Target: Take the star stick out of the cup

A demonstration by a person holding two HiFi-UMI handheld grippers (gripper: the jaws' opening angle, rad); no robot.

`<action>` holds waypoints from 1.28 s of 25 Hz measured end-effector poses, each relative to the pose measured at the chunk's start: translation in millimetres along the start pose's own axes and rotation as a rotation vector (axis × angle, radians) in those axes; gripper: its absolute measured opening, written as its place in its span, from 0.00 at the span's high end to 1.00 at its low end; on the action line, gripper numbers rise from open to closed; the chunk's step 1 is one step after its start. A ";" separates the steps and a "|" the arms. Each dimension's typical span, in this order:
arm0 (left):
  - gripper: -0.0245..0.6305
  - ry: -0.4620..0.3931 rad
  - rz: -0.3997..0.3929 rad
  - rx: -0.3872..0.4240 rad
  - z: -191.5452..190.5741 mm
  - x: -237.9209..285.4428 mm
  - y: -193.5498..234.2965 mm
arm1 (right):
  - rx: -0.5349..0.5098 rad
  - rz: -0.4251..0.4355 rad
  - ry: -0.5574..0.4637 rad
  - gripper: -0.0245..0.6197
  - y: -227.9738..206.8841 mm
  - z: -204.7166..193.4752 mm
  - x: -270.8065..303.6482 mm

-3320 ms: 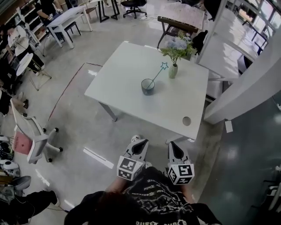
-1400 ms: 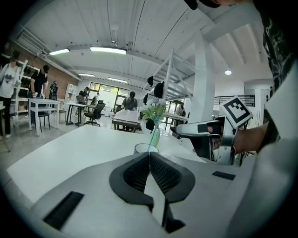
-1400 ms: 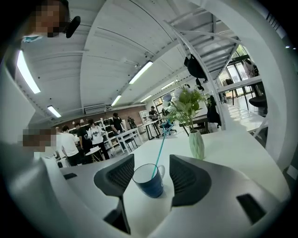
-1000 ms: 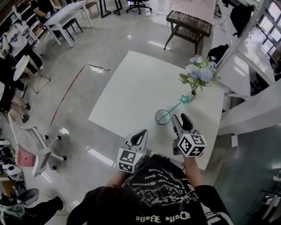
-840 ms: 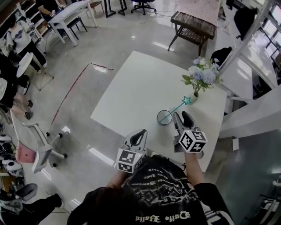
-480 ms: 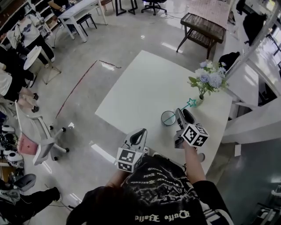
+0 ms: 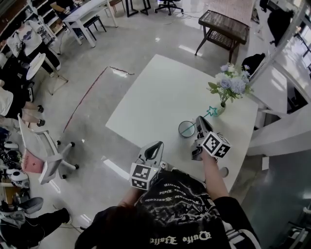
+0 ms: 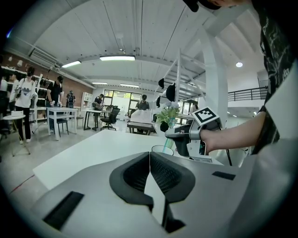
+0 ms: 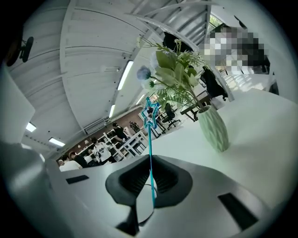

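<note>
A thin teal star stick [image 9: 151, 153] with a star tip [image 7: 212, 111] leans out of a small glass cup [image 7: 186, 129] on the white table [image 7: 160, 92]. My right gripper [image 7: 199, 121] hovers just right of the cup, over its rim. In the right gripper view its jaws [image 9: 151, 179] are shut on the stick's shaft, and the star [image 9: 150, 114] rises above them. My left gripper [image 7: 155, 147] hangs off the table's near edge, shut and empty [image 8: 149, 162]. From there the cup [image 8: 162, 149] sits ahead beside the right gripper [image 8: 191, 135].
A pale green vase [image 7: 221, 108] of blue flowers [image 7: 232, 85] stands just beyond the star tip, close to the right gripper [image 9: 213, 126]. The table's near edge runs under my hands. Chairs and other tables [image 7: 85, 14] stand across the floor at left and behind.
My right gripper has moved forward to the cup and its jaws have closed on the stick's shaft. The left gripper has stayed at the table's near edge.
</note>
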State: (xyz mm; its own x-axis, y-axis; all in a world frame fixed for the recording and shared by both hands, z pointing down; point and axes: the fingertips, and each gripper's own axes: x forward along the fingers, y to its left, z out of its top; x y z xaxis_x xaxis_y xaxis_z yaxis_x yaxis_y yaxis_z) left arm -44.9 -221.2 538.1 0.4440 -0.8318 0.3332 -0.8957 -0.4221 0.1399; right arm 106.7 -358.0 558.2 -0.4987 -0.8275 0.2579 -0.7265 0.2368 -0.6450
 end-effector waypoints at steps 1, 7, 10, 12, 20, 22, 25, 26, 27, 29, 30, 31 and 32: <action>0.93 0.000 -0.001 0.002 -0.7 0.8 0.3 | -0.001 0.004 0.001 0.93 0.5 0.1 -0.3; 0.93 -0.003 -0.005 -0.009 -0.9 2.5 1.8 | -0.023 0.033 -0.002 0.94 9.2 5.8 -2.0; 0.93 -0.003 -0.010 -0.016 -1.6 4.7 1.7 | -0.062 0.044 -0.002 0.94 17.4 10.0 -2.6; 0.93 -0.002 -0.018 -0.018 -1.8 7.0 0.5 | -0.100 0.055 -0.003 0.94 24.5 14.0 -4.6; 0.93 0.001 -0.055 -0.014 -2.2 15.6 -7.2 | -0.220 0.108 -0.071 0.94 53.7 45.5 -29.5; 0.93 0.000 -0.064 -0.012 -1.0 17.3 -8.9 | -0.243 0.112 -0.091 0.94 59.2 54.2 -38.6; 0.93 0.000 -0.081 -0.009 -0.2 20.7 -12.3 | -0.277 0.115 -0.124 0.94 66.2 66.6 -52.9; 0.93 0.000 -0.088 -0.008 0.0 22.2 -13.8 | -0.288 0.117 -0.135 0.94 68.4 70.6 -57.6; 0.93 0.000 -0.096 -0.008 0.3 23.7 -15.5 | -0.297 0.119 -0.147 0.94 70.6 74.3 -62.5; 0.93 -0.001 -0.112 -0.005 1.2 25.9 -19.5 | -0.310 0.121 -0.168 0.94 74.3 81.2 -73.2; 0.93 -0.002 -0.119 -0.002 1.8 26.9 -21.3 | -0.314 0.121 -0.179 0.94 75.6 84.3 -78.7; 0.93 -0.003 -0.127 0.001 2.6 28.0 -22.9 | -0.318 0.118 -0.189 0.94 76.2 87.1 -83.7; 0.93 -0.004 -0.134 0.005 3.5 29.2 -24.3 | -0.321 0.114 -0.198 0.94 76.2 89.6 -88.2</action>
State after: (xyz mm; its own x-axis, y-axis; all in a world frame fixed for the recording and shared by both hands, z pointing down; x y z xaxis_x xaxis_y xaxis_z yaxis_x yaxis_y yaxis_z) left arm -10.1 -236.5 541.1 0.5597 -0.7693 0.3082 -0.8283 -0.5312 0.1783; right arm 137.8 -312.6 421.9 -0.5066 -0.8615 0.0336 -0.7983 0.4540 -0.3958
